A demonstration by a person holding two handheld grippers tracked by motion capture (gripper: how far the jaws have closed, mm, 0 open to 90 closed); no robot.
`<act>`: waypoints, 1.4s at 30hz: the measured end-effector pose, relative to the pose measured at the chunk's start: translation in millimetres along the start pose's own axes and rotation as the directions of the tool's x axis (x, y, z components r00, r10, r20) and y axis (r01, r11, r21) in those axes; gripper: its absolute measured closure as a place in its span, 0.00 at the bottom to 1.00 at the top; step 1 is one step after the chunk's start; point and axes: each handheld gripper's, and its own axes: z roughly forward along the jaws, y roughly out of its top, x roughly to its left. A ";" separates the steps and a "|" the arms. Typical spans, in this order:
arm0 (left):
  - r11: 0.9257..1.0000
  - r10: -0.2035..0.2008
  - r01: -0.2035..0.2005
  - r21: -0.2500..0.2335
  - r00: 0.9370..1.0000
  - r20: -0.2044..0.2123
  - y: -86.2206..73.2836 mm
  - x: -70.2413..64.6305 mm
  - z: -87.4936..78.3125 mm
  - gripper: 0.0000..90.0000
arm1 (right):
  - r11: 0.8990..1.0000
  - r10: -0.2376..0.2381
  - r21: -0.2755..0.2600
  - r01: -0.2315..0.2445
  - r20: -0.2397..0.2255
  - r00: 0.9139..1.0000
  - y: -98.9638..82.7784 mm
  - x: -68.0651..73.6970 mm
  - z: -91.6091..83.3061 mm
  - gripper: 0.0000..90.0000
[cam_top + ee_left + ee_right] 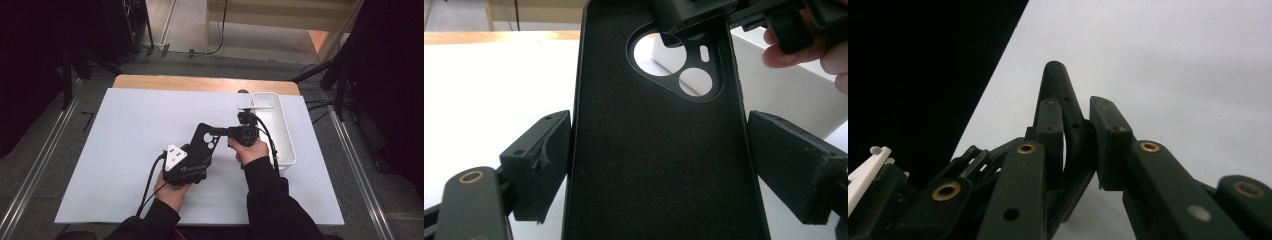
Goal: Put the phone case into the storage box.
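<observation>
I see my left hand (pixel 172 192) low on the white table (pixel 125 150), with the wrist coming in from the bottom edge and the knuckles toward me. The left gripper (pixel 192 165) points away from me and a little to the right. Its pads press on the two long sides of the black phone case (pixel 205 145), so this claw stands wide but holds the case, which is lifted above the table near its middle. To the right, my right hand (pixel 252 150) is turned sideways, so the right gripper (pixel 222 132) points left. Its jaws are pinched narrow on the upper edge of the case beside the camera cutout (pixel 676 65). The white bin (pixel 282 135) stands just behind this hand.
</observation>
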 end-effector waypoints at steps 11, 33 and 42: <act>0.994 -0.053 0.045 0.101 0.995 0.080 14.5 7.2 2.6 0.00 | 0.997 -0.076 -0.014 0.077 0.042 0.996 1.6 9.5 -7.4 0.83; 0.957 -0.090 0.031 0.288 0.976 0.196 37.2 28.6 0.5 0.07 | 0.947 -0.291 -0.090 0.309 0.165 0.942 1.5 25.8 -31.5 0.83; 0.944 -0.096 0.016 0.330 0.969 0.229 44.8 37.1 -2.4 0.14 | 0.920 -0.366 -0.087 0.382 0.157 0.917 -1.0 26.7 -36.3 0.83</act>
